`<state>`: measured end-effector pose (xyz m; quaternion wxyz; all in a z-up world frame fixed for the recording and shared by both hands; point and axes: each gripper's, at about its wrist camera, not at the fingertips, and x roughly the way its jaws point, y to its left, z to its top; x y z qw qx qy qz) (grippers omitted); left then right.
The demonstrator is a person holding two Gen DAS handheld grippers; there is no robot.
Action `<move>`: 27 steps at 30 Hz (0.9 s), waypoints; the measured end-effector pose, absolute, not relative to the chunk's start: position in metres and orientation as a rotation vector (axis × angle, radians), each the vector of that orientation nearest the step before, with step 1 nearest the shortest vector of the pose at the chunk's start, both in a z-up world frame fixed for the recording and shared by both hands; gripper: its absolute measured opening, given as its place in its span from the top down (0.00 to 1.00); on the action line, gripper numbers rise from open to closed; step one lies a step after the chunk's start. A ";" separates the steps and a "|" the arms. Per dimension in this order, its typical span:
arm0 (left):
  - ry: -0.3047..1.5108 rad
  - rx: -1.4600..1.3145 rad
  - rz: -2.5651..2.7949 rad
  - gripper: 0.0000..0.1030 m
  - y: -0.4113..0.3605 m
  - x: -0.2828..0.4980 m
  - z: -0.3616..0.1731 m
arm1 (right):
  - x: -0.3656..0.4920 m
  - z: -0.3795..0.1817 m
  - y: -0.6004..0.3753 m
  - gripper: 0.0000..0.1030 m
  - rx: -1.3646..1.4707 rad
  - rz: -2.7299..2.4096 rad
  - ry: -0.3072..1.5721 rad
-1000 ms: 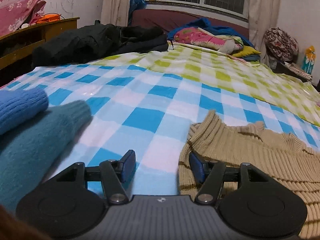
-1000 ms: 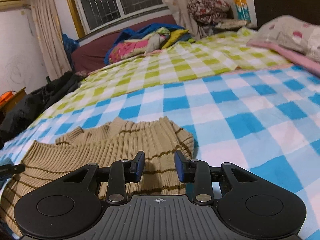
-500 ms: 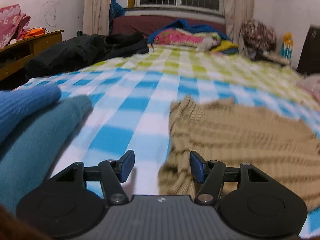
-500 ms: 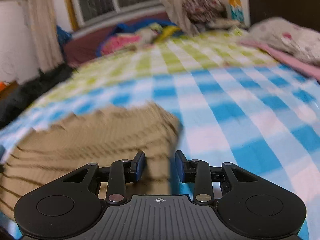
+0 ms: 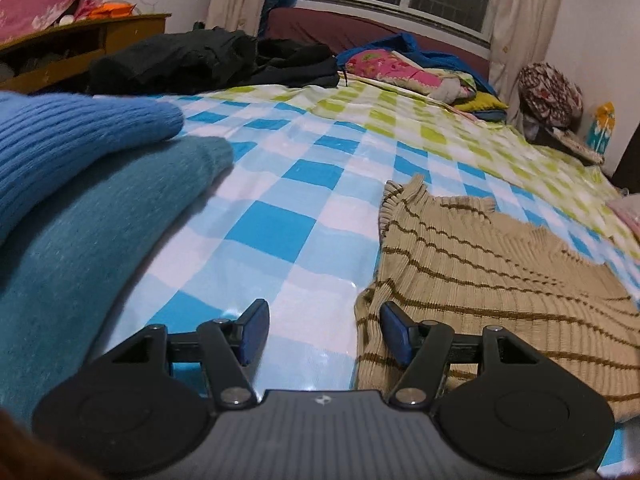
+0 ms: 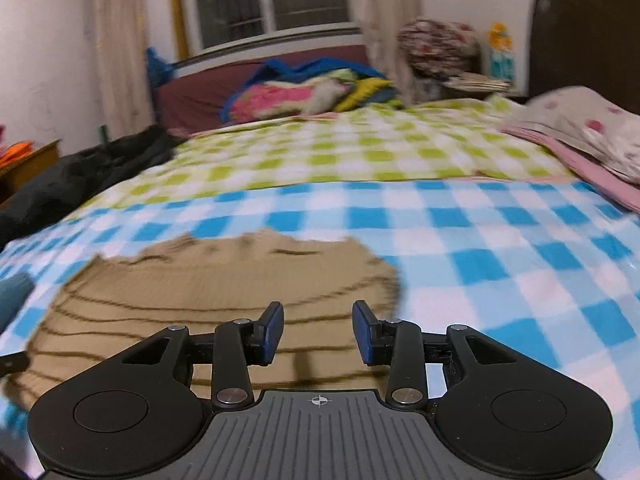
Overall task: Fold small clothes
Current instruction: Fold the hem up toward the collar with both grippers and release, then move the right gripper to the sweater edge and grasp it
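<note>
A tan ribbed sweater with thin brown stripes (image 5: 480, 272) lies folded flat on the blue-and-white checked bed cover (image 5: 280, 216). My left gripper (image 5: 322, 334) hovers open at the sweater's left edge, its right fingertip over the knit and the rest over bare cover. In the right wrist view the same sweater (image 6: 208, 280) is blurred, and my right gripper (image 6: 318, 332) stands open above its near right part with nothing between its blue pads. To the left lie a teal sweater (image 5: 80, 248) and a blue knit sweater (image 5: 60, 136) stacked on it.
A black jacket (image 5: 192, 60) lies at the far left of the bed, bright bedding (image 5: 392, 68) under the window. A wooden cabinet (image 5: 80, 48) stands at the left, a floral pillow (image 6: 580, 128) at the right. The cover turns green-checked (image 6: 340, 152) farther back.
The left gripper has shifted sideways, so the teal and blue sweaters fill more of its view. The right gripper has pulled back and risen, its jaws slightly wider; more of the tan sweater shows.
</note>
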<state>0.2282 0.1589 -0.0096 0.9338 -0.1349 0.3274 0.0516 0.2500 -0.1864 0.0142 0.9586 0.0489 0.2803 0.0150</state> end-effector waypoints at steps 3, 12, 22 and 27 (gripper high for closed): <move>0.667 -0.270 0.086 0.35 0.158 0.218 -0.009 | 0.258 0.017 -0.154 0.66 0.088 0.133 0.600; 0.647 -0.256 0.030 0.35 0.165 0.206 -0.012 | 0.299 0.012 -0.037 0.62 0.012 0.326 0.683; 0.639 -0.269 -0.024 0.35 0.170 0.204 -0.014 | 0.355 -0.003 0.047 0.58 0.042 0.380 0.808; 0.641 -0.287 -0.037 0.35 0.174 0.203 -0.014 | 0.370 -0.012 0.076 0.51 -0.061 0.340 0.834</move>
